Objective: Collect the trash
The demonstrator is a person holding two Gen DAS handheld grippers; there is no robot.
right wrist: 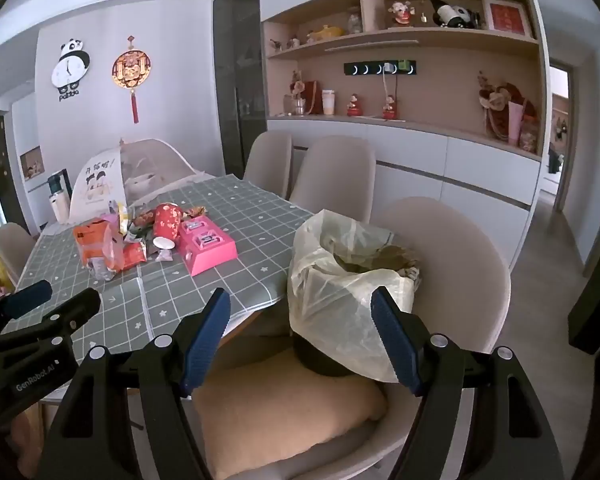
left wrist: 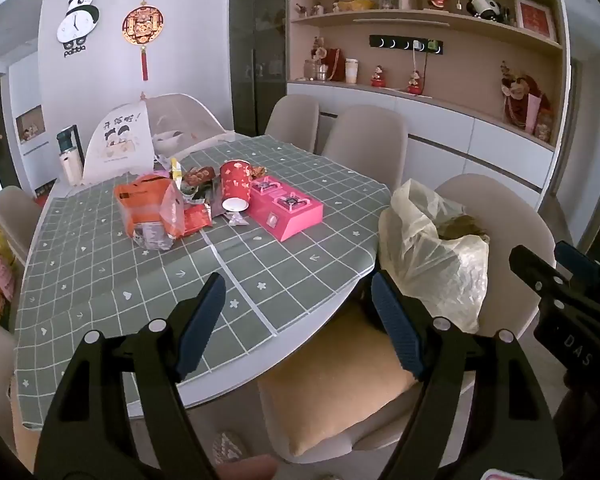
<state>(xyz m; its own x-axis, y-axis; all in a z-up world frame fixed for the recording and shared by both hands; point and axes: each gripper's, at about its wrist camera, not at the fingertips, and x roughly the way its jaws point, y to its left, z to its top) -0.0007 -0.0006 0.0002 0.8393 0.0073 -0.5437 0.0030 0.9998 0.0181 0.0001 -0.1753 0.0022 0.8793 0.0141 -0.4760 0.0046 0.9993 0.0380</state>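
A pile of trash lies mid-table: an orange bag (left wrist: 144,204) (right wrist: 94,240), a red paper cup (left wrist: 236,184) (right wrist: 166,224) on its side, a pink box (left wrist: 288,208) (right wrist: 208,248) and crumpled wrappers (left wrist: 198,178). A bin lined with a pale plastic bag (left wrist: 432,256) (right wrist: 340,288) stands on the near chair, with brown waste inside. My left gripper (left wrist: 298,284) (right wrist: 70,292) hovers open over the table's near edge, well short of the pile. My right gripper (right wrist: 300,294) (left wrist: 540,248) is open in front of the bin. Neither holds anything.
The table (left wrist: 260,264) wears a grey-green checked cloth. A mesh food cover (left wrist: 172,128) and a flask (left wrist: 68,156) stand at its far end. Beige chairs surround it; the near one has a tan cushion (left wrist: 332,384) (right wrist: 276,408). Shelves with ornaments line the right wall.
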